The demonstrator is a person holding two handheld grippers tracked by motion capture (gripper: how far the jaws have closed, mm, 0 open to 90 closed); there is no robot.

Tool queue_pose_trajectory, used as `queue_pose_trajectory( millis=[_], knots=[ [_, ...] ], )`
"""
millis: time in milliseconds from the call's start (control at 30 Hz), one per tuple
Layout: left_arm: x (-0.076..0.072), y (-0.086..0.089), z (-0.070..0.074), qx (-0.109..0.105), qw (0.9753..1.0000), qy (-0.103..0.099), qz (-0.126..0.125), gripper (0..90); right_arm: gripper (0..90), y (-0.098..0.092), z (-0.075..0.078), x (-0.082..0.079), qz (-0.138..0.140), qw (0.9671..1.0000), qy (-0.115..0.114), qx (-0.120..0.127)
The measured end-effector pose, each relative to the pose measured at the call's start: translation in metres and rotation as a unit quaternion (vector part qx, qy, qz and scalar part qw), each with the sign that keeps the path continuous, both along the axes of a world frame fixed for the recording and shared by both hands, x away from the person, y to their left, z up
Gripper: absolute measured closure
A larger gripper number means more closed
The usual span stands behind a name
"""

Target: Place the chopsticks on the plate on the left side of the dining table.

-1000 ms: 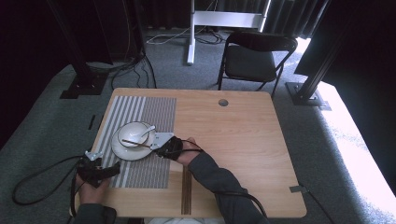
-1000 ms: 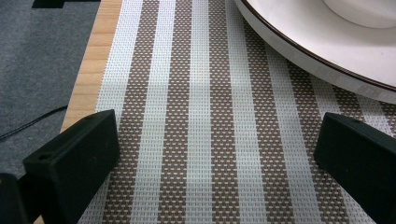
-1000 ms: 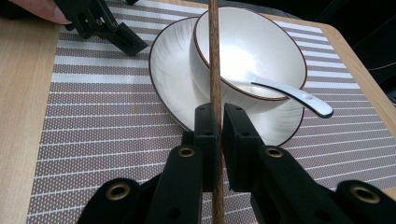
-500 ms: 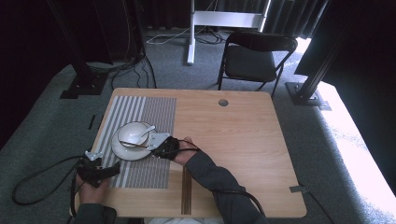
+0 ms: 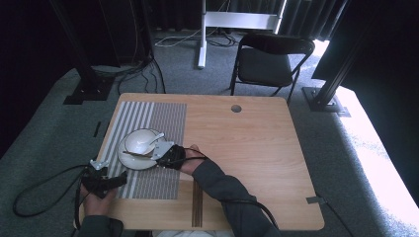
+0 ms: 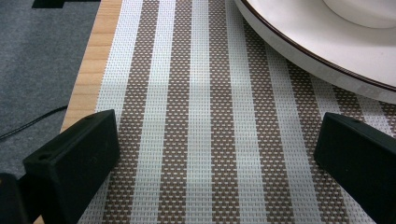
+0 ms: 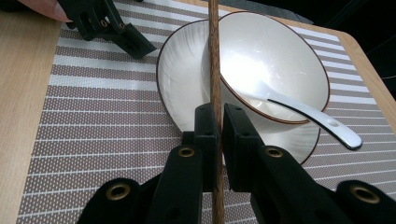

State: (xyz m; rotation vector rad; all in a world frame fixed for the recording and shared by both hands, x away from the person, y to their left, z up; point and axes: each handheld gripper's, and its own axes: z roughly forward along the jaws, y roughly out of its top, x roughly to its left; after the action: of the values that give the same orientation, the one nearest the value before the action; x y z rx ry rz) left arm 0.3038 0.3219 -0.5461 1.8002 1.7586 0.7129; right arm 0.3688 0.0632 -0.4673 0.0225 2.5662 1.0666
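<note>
Directly beyond held chopstick (image 7: pixel 214 60): bowl (image 7: pixel 280 65), spoon (image 7: pixel 317 121); plate (image 7: pixel 180 74) beneath.

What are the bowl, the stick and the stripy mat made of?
The bowl looks like glazed white ceramic: it shines and has a thin brown rim. The stick, shut in the right hand-held gripper, looks like brown wood with a faint grain. The stripy mat looks like woven plastic or fabric mesh; hard to say which.

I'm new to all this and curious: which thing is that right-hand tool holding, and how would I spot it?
Find the striped placemat at the left of the wooden table; a white plate with a bowl sits on it. The right tool pinches a chopstick lying across the plate. Unlike the white spoon in the bowl, it is thin, straight, brown wood.
</note>
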Motion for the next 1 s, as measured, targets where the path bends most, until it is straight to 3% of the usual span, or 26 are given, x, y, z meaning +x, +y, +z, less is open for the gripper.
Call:
queue_pose_trajectory(
  millis=[1000],
  knots=[
    [0.0, 0.0, 0.0, 0.0, 1.0, 0.0, 0.0, 0.3, 84.6, 0.016, -0.012, 0.004, 0.013, 0.9996, -0.004, -0.024]
  ],
)
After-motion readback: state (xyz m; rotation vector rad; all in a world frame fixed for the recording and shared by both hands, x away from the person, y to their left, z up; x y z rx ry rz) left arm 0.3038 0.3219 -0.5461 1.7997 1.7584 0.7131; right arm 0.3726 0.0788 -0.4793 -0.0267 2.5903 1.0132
